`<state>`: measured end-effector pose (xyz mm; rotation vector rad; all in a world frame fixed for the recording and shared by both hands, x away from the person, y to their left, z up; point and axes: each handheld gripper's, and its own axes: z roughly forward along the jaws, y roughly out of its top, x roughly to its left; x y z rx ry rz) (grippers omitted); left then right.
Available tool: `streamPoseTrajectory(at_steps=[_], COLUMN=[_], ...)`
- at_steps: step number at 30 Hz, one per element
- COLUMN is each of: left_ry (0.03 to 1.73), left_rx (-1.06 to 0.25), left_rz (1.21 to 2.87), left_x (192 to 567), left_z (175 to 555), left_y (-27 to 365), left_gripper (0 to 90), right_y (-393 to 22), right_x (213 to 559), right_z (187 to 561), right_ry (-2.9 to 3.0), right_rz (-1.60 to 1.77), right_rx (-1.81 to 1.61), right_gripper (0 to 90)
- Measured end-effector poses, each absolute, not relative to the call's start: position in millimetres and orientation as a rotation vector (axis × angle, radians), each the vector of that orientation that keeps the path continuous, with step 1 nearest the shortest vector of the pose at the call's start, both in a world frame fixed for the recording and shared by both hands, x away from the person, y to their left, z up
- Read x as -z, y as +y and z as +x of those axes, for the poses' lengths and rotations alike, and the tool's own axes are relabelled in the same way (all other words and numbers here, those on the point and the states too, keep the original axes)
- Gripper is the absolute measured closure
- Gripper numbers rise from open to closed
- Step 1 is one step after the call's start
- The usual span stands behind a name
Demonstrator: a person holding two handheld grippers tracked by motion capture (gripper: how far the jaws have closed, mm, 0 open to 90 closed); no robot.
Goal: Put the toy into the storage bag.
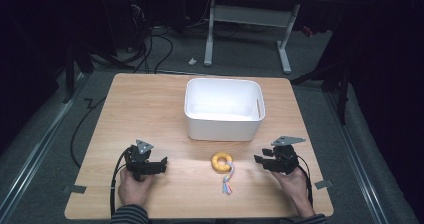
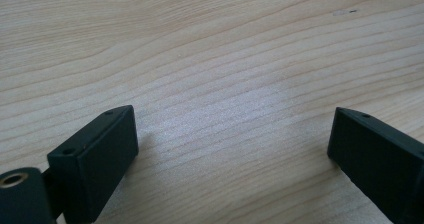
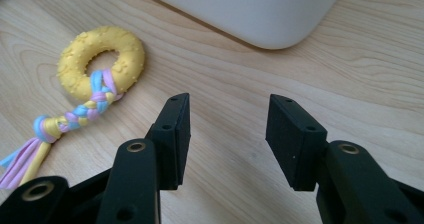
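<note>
I rest both hands on the near part of the worktop (image 1: 150,104), one claw at each side of the yellow ring toy (image 1: 221,162), because from here either of them can reach it with a short move. The toy lies flat between my hands, just in front of the white bin (image 1: 223,109) and apart from it, with its braided rope tail (image 1: 228,180) pointing back toward me. My right claw (image 3: 227,134) has its jaws apart with nothing between them, and it looks past the toy toward the wall of the bin, so I judge I must turn it a little to the ring before I close. My left claw (image 2: 232,149) is spread wide over bare wood and holds nothing. I think the bin stands open behind the toy so it can receive it.
</note>
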<state>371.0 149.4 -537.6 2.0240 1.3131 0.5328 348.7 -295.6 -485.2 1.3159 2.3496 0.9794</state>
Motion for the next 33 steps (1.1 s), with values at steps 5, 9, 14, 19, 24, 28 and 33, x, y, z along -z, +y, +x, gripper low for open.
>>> streamPoseTrajectory(at_steps=[5,9,14,19,24,28,33], left_ry=[1.314,1.315,1.315,1.315,1.314,1.315,1.314], left_rx=[-0.532,-0.534,-0.534,-0.534,-0.534,-0.534,-0.534], left_rz=[2.024,2.021,2.021,2.021,2.022,2.021,2.021], left_x=[537,537,537,537,537,537,537], left_z=[371,371,371,371,371,371,371], left_y=[149,150,150,150,150,150,150], left_gripper=[6.3,6.8,6.9,6.9,7.0,7.0,7.2], right_y=[-282,-273,-263,-250,-238,-230,-217], right_x=[481,478,477,475,476,477,480], right_z=[351,353,354,357,361,364,370], right_ry=[2.387,2.421,2.449,2.484,2.512,2.534,2.573], right_rz=[1.275,1.264,1.231,1.165,1.139,1.121,1.103], right_rx=[-0.964,-0.962,-0.971,-0.951,-0.947,-0.913,-0.869], right_gripper=[51.8,51.8,52.4,52.0,52.0,52.3,51.4])
